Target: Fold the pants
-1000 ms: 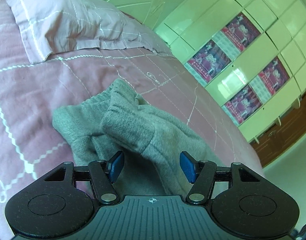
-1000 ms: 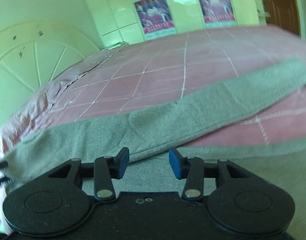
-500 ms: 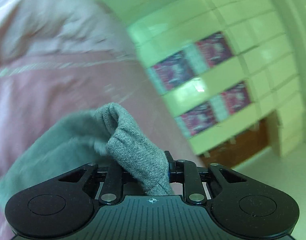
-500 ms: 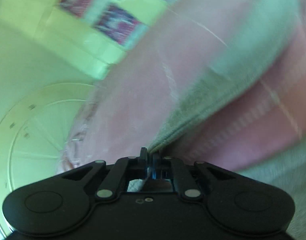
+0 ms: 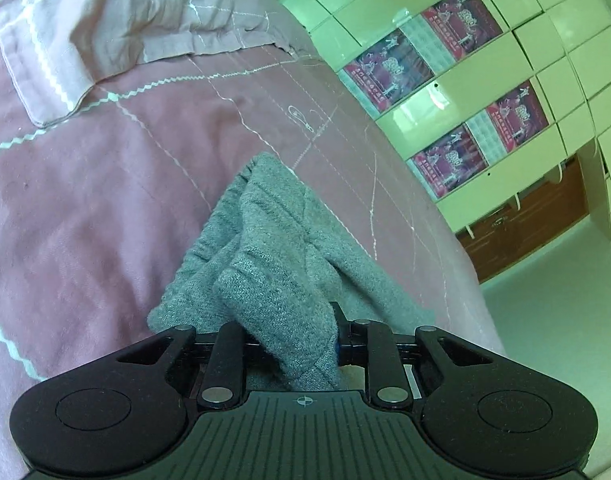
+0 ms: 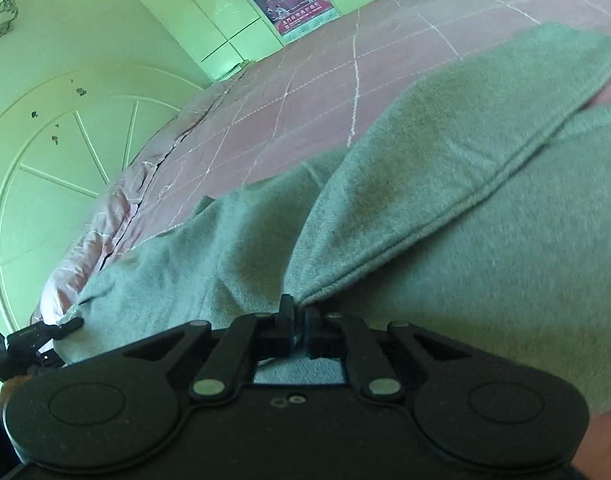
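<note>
Grey knit pants [image 5: 273, 248] lie bunched on a pink quilted bed [image 5: 89, 200]. In the left wrist view my left gripper [image 5: 293, 332] is shut on a thick fold of the pants, which hides its pads. The right wrist view is filled by the pants [image 6: 445, 168], one leg folded over with a stitched hem running up to the right. My right gripper [image 6: 299, 312] is shut on the edge of that hem. At the far left of that view the other gripper [image 6: 37, 338] shows at the pants' far end.
A pink pillow [image 5: 117, 20] lies at the head of the bed. Pale wardrobe doors with red posters [image 5: 457, 80] stand beyond the bed's right edge. A white arched headboard [image 6: 45, 168] shows behind the bed in the right wrist view.
Both grippers were open around the fabric a second ago and have since shut on it. Each has carried its piece of the pants sideways, and the leg now lies folded over the rest.
</note>
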The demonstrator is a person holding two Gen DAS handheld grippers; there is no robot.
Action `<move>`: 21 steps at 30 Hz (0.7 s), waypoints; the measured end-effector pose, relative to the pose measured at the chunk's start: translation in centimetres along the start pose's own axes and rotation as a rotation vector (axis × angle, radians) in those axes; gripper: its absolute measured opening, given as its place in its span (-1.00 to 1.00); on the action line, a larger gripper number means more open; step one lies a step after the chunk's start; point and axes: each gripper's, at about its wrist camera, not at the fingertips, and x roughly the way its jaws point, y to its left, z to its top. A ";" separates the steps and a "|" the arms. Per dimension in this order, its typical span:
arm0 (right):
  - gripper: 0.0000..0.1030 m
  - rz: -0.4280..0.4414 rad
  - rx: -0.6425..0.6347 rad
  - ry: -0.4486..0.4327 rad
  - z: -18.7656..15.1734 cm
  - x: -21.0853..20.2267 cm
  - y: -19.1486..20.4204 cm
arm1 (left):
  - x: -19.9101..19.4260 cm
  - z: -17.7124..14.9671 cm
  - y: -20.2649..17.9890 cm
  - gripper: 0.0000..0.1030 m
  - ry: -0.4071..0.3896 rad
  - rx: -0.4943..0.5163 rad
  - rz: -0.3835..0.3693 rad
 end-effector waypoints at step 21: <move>-1.00 -0.043 -0.038 0.057 -1.1 -1.0 0.9 | 0.1 2.4 -1.2 -0.56 0.037 0.300 0.060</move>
